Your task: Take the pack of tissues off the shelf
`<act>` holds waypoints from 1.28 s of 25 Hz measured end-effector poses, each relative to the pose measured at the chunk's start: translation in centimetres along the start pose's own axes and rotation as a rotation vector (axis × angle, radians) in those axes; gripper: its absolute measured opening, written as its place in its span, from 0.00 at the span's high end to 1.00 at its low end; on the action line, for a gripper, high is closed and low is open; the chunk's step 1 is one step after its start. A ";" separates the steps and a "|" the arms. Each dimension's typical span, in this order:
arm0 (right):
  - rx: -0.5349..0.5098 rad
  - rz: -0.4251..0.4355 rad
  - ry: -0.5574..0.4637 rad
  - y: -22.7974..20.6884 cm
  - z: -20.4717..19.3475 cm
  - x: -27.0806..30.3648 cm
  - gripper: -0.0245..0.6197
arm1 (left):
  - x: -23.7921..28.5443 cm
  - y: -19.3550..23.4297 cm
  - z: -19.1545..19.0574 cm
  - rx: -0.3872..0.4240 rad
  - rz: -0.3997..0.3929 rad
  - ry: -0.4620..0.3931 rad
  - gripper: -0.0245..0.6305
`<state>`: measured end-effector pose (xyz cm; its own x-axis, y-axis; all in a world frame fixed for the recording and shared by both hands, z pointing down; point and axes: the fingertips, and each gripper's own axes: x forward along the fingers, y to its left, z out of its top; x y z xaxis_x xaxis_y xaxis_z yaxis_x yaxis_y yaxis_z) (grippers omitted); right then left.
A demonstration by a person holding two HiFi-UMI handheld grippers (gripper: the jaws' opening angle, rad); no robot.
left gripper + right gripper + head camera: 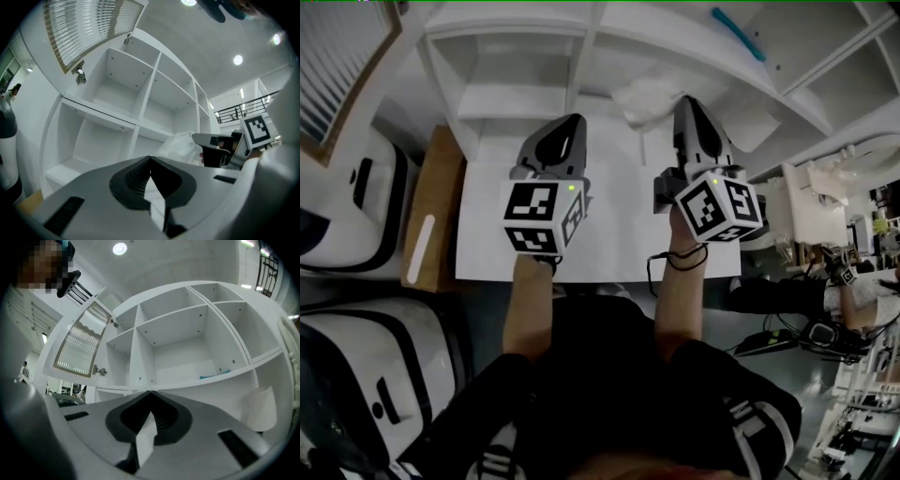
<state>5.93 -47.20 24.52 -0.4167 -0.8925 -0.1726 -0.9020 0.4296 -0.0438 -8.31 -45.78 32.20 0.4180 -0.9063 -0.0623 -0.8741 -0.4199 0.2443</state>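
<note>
The pack of tissues (645,101), in crinkled clear wrap, lies in a lower compartment of the white shelf unit (581,42). In the left gripper view the pack (180,144) lies just left of my right gripper (205,138); whether they touch I cannot tell. My right gripper (686,99) points into the shelf beside the pack, and its jaws (150,393) are shut with nothing between them. The pack is not in the right gripper view. My left gripper (575,120) hovers over the table further left, its jaws (150,159) shut and empty.
A white table (609,244) stands before the shelf, with a wooden cabinet (436,206) and white machines (356,206) to its left. A teal object (213,376) lies on an upper shelf. A ribbed-glass door (82,345) hangs open at the upper left.
</note>
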 end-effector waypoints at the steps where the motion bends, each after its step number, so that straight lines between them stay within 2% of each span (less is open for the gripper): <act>1: 0.005 0.000 0.015 -0.1 -0.7 -0.2 0.93 | 0.0 0.0 -0.2 0.000 0.003 0.005 0.94; 14: 0.058 -0.004 0.188 -1.9 -8.0 -3.1 0.93 | 0.7 -2.9 -3.7 0.005 -0.030 0.082 0.94; 19: 0.107 0.000 0.216 -1.8 -10.2 -3.8 0.93 | 0.0 -3.5 -4.7 0.029 -0.005 0.086 0.94; 25: 0.124 0.025 0.247 -0.8 -11.7 -4.2 0.93 | -1.1 -3.2 -5.8 0.033 0.013 0.117 0.94; 32: 0.095 0.044 0.261 0.1 -11.7 -4.4 0.93 | -1.7 -3.0 -5.7 -0.002 0.011 0.101 0.94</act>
<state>6.38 -44.83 36.76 -0.4812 -0.8727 0.0823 -0.8729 0.4685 -0.1360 -4.99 -42.65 37.06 0.4311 -0.9015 0.0379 -0.8785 -0.4097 0.2459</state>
